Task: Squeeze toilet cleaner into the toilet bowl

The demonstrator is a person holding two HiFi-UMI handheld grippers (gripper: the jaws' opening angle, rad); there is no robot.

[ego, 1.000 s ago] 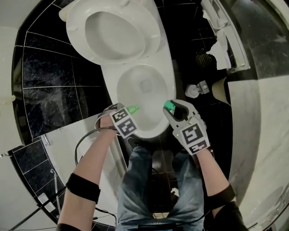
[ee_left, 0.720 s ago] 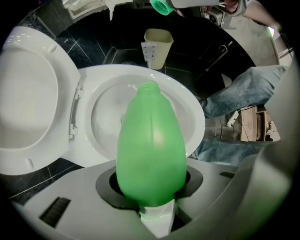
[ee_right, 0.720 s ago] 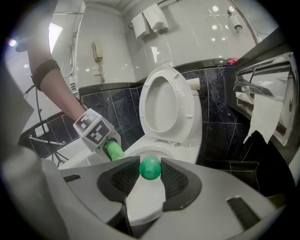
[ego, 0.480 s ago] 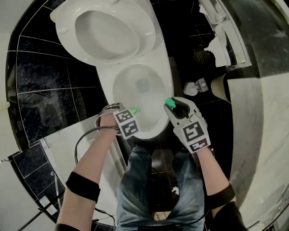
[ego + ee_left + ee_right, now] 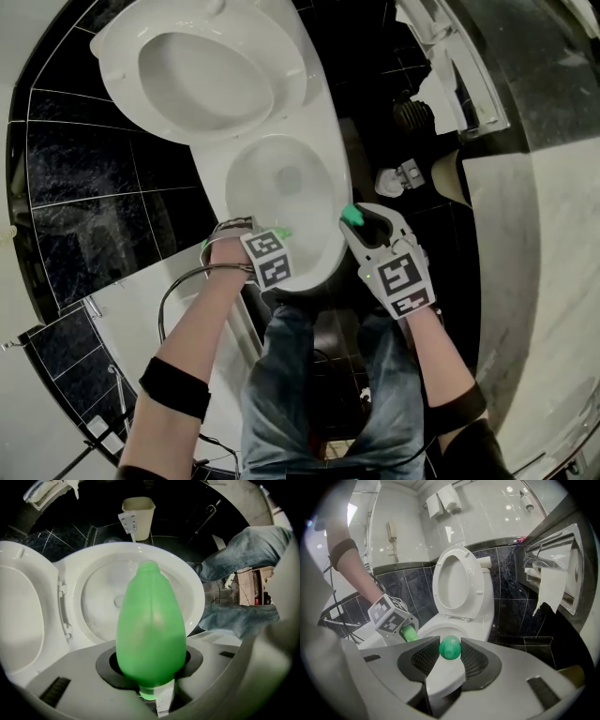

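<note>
We hold the left gripper (image 5: 268, 242) steeply nose-down at the near left edge of the bowl (image 5: 193, 590). Its jaws are closed on the green bottle (image 5: 150, 634), a pad pressing each side of its wide belly. The bottle's neck points away from us, out over the water, and its mouth is open and uncapped. In the head view only the green tip shows past the marker cube (image 5: 270, 261), just inside the rim.

Our right gripper (image 5: 450, 658) sits at the near right edge of the bowl, tilted down less steeply. Its jaws stand narrow and pinch the small green cap (image 5: 450, 648) between the ribbed pads. From the right gripper view the cap hangs in front of the bowl's front rim, and the left gripper with the bottle shows just beside it on the left, with our left forearm (image 5: 351, 559) reaching down to it. The two grippers are near each other but apart, one at each side of the bowl.

The seat (image 5: 477, 583) stands raised against the cistern. Toilet paper (image 5: 551, 590) hangs from a holder on the wall to the right. A pale bin (image 5: 138, 513) stands on the dark tiled floor beyond the bowl. Our jeans (image 5: 309, 394) fill the bottom of the head view, right up against the toilet's front.
</note>
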